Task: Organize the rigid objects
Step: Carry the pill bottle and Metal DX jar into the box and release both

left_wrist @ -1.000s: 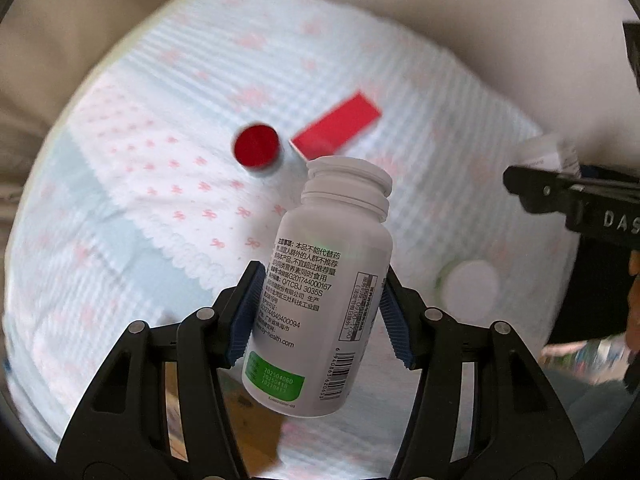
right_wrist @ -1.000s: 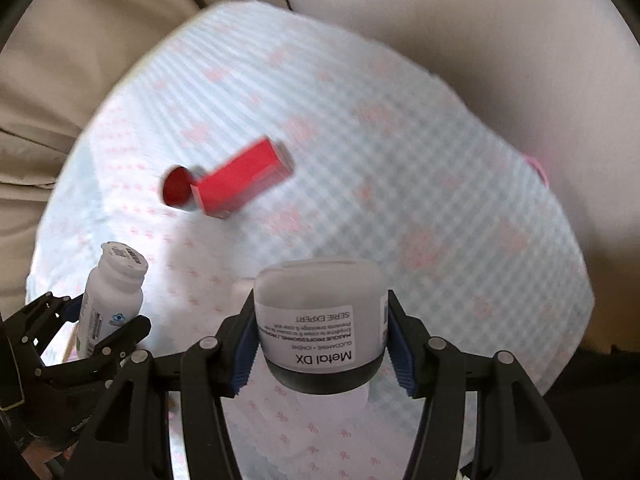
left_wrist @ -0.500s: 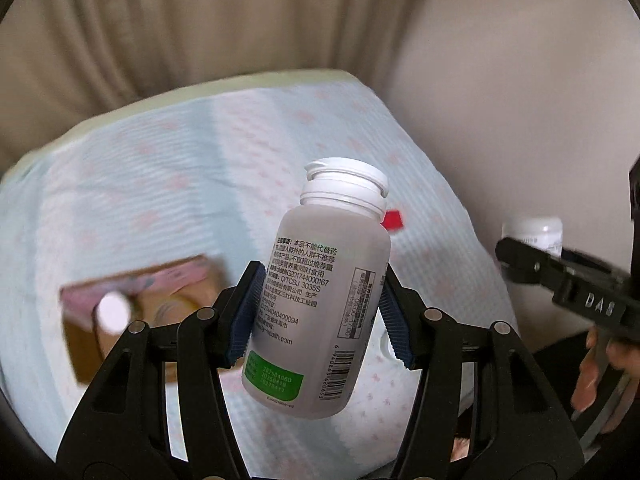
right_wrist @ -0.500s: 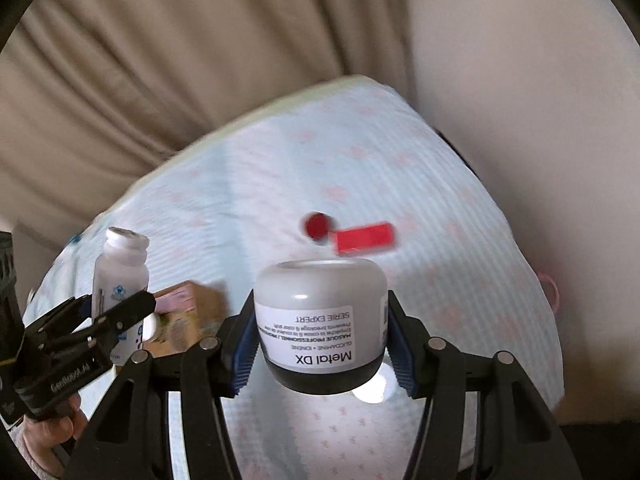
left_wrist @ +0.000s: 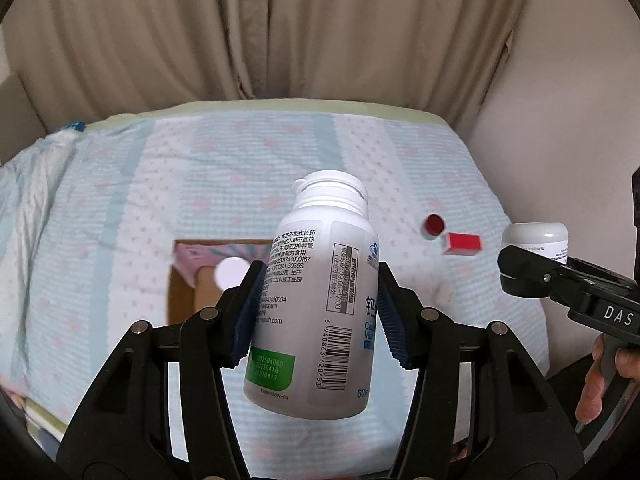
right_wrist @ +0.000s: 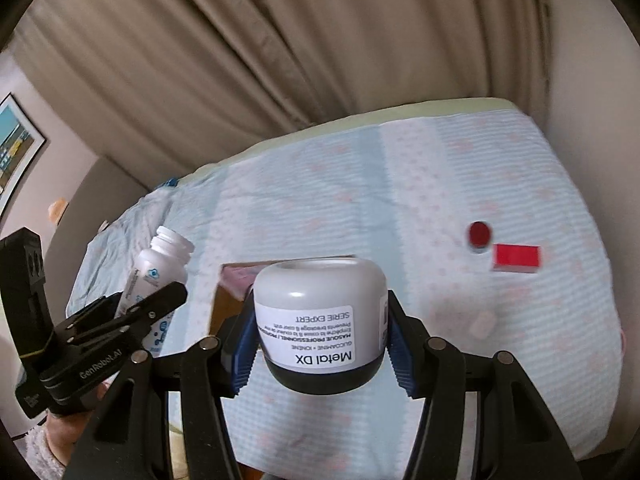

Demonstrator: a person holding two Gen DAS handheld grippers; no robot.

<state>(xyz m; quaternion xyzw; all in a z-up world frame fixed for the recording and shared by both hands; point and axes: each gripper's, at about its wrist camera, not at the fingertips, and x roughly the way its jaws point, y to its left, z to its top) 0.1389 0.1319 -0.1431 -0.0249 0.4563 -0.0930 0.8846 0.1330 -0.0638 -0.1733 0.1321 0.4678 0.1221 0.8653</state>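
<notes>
Left wrist view: your left gripper [left_wrist: 318, 316] pinches a white plastic pill bottle with a white screw cap and green label patch [left_wrist: 316, 308], blue pads pressed on both its sides. Its jaws have just been closing a little further on that bottle, which tilts with the cap leaning up and to the right. It hangs in the air above a bed covered by a pale blue quilt with small pink print [left_wrist: 120, 216]. Behind the bottle an open cardboard box with a pink inner flap [left_wrist: 188, 276] sits on the quilt, a round white object [left_wrist: 231, 273] inside it. To the right lie a small round red-topped container [left_wrist: 434, 226] and, just beside it, a red rectangular box [left_wrist: 462, 244]. At the far right your right gripper [left_wrist: 532, 268] shows side-on, with a hand [left_wrist: 600, 380] below it.

Right wrist view: your right gripper [right_wrist: 320, 332] clamps a squat grey jar with a white printed label [right_wrist: 320, 316], held upside down, pads on both sides, above the cardboard box [right_wrist: 230, 296]. Your left gripper [right_wrist: 148, 300] is at the left with the white bottle [right_wrist: 156, 280] in it. The red-topped container [right_wrist: 479, 234] and red box [right_wrist: 516, 258] rest on the quilt [right_wrist: 400, 184] well to the right. Beige curtains [right_wrist: 280, 60] hang behind the bed.
</notes>
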